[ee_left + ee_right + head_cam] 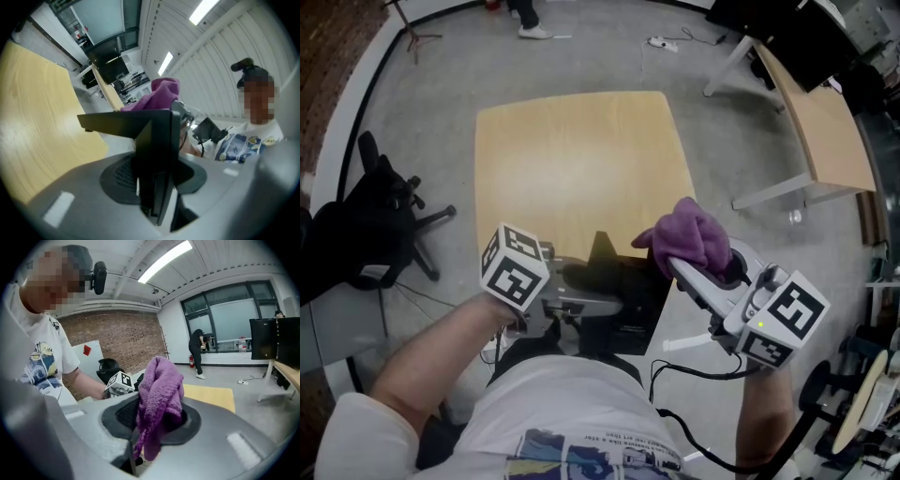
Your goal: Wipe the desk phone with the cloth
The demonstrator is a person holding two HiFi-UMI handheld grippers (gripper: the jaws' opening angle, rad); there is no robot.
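A black desk phone (623,281) hangs just off the near edge of the light wooden table (572,169). My left gripper (586,302) is shut on it. Seen from the left gripper view, the phone (154,136) stands edge-on between the jaws of my left gripper (152,180). My right gripper (703,270) is shut on a bunched purple cloth (689,239), held right beside the phone's right side. In the right gripper view the cloth (159,390) droops out of my right gripper (150,425) and hides the phone. The cloth (159,93) shows behind the phone.
A black office chair (375,220) stands left of the table. A second wooden desk (820,122) on white legs is at the upper right. A power strip (661,42) lies on the grey floor beyond the table. A person's feet (525,19) show far back.
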